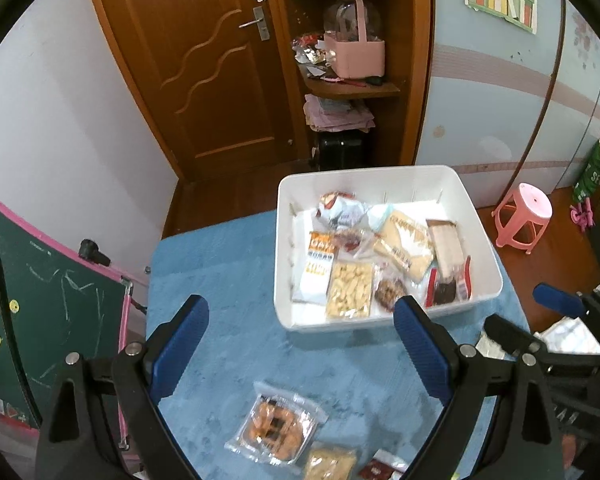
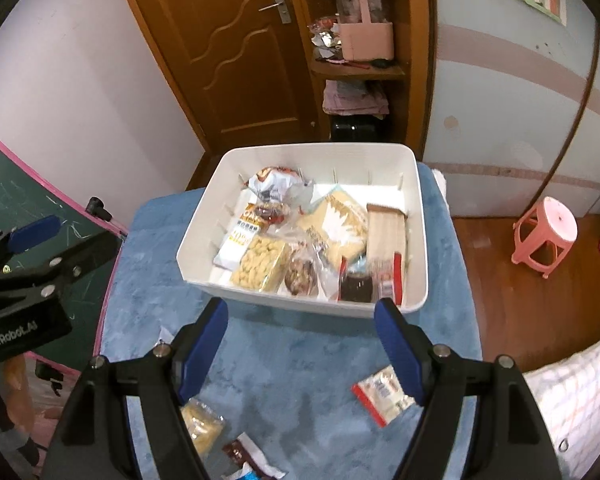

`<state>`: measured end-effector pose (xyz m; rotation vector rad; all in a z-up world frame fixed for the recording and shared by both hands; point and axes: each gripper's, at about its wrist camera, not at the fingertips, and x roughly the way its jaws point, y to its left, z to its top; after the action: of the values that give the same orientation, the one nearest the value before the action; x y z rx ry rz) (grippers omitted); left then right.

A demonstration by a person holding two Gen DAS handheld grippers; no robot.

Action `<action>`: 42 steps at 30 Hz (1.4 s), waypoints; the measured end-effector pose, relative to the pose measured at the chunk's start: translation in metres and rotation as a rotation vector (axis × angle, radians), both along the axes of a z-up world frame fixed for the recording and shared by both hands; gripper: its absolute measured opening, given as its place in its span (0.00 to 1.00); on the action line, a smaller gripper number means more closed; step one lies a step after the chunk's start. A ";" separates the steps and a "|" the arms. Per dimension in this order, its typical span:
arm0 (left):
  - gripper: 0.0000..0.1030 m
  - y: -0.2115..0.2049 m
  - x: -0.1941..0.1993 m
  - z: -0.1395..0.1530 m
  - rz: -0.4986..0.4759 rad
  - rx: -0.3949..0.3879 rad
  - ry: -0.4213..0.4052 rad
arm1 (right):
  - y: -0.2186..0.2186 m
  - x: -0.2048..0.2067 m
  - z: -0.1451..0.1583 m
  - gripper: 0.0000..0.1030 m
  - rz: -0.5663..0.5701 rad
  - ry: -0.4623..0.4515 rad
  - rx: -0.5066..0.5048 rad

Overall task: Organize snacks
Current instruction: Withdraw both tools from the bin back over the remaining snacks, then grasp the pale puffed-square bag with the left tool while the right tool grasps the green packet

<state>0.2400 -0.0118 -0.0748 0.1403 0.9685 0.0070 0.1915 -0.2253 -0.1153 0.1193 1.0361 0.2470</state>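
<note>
A white bin (image 1: 380, 322) stands at the far side of the blue cloth (image 1: 228, 280) and holds several snack packets. Closer in lie a clear packet of orange-brown snacks (image 1: 276, 428), a pale cracker packet (image 1: 328, 464) and a dark red packet (image 1: 380, 470). My left gripper (image 1: 302, 320) hangs open and empty above the cloth, in front of the bin. The right gripper (image 2: 302, 312) is also open and empty, its tips at the bin's (image 2: 260, 296) front wall. Beneath it lie a red-edged white packet (image 2: 380, 398), a yellow cracker packet (image 2: 202, 424) and a brown-and-white packet (image 2: 248, 456).
A green chalkboard with a pink frame (image 1: 40, 300) leans at the left of the table. A pink stool (image 2: 548, 232) stands on the wooden floor to the right. Behind are a wooden door (image 1: 204, 60) and a shelf with a pink basket (image 1: 354, 56). Checked bedding (image 2: 572, 400) lies at the near right.
</note>
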 end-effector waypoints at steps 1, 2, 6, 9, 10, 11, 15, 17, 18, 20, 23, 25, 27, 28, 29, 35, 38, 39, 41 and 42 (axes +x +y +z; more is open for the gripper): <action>0.90 0.003 -0.005 -0.001 0.002 -0.001 0.004 | -0.001 -0.004 -0.001 0.74 -0.007 0.005 0.004; 0.90 0.005 -0.009 -0.002 0.003 -0.004 0.008 | -0.001 -0.008 -0.001 0.74 -0.013 0.008 0.005; 0.90 0.022 -0.033 -0.009 0.007 -0.020 0.026 | -0.003 -0.027 -0.005 0.74 -0.039 0.021 0.008; 0.90 0.033 -0.050 -0.015 0.010 -0.024 0.037 | -0.005 -0.042 -0.009 0.74 -0.063 0.043 0.018; 0.90 0.035 -0.054 -0.017 0.010 -0.028 0.040 | -0.006 -0.048 -0.011 0.74 -0.075 0.050 0.024; 0.90 0.038 -0.060 -0.019 0.009 -0.033 0.044 | -0.007 -0.054 -0.012 0.74 -0.083 0.056 0.028; 0.90 0.053 -0.084 -0.027 0.005 -0.058 0.055 | -0.007 -0.074 -0.018 0.74 -0.116 0.078 0.039; 0.90 0.057 -0.094 -0.031 0.001 -0.066 0.062 | -0.007 -0.084 -0.021 0.74 -0.132 0.089 0.046; 0.90 0.059 -0.100 -0.035 -0.003 -0.071 0.069 | -0.007 -0.089 -0.022 0.74 -0.137 0.092 0.047; 0.90 0.063 -0.109 -0.042 -0.009 -0.076 0.083 | -0.006 -0.102 -0.025 0.74 -0.148 0.098 0.044; 0.90 0.070 -0.125 -0.054 -0.013 -0.079 0.104 | -0.003 -0.116 -0.031 0.74 -0.153 0.109 0.036; 0.90 0.074 -0.132 -0.062 -0.012 -0.084 0.124 | -0.002 -0.128 -0.037 0.74 -0.155 0.116 0.021; 0.90 0.078 -0.140 -0.070 -0.010 -0.094 0.145 | -0.002 -0.139 -0.042 0.74 -0.154 0.123 0.015; 0.90 0.080 -0.143 -0.073 -0.010 -0.096 0.152 | -0.003 -0.144 -0.046 0.74 -0.155 0.129 0.010; 0.90 0.080 -0.146 -0.077 -0.011 -0.098 0.160 | -0.004 -0.148 -0.049 0.74 -0.156 0.133 0.006; 0.90 0.077 -0.161 -0.099 -0.029 -0.090 0.215 | -0.014 -0.176 -0.067 0.74 -0.162 0.146 -0.007; 0.90 0.074 -0.167 -0.112 -0.037 -0.086 0.246 | -0.015 -0.186 -0.077 0.74 -0.137 0.160 -0.026; 0.90 0.072 -0.170 -0.117 -0.041 -0.088 0.262 | -0.015 -0.189 -0.079 0.74 -0.125 0.162 -0.026; 0.90 0.068 -0.173 -0.125 -0.049 -0.090 0.286 | -0.014 -0.194 -0.086 0.74 -0.099 0.171 -0.039; 0.90 0.066 -0.175 -0.130 -0.055 -0.088 0.300 | -0.013 -0.197 -0.092 0.74 -0.089 0.183 -0.056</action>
<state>0.0650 0.0538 -0.2045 0.0883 1.2624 -0.1092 -0.0057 -0.2380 -0.2071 0.1385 1.2159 0.1274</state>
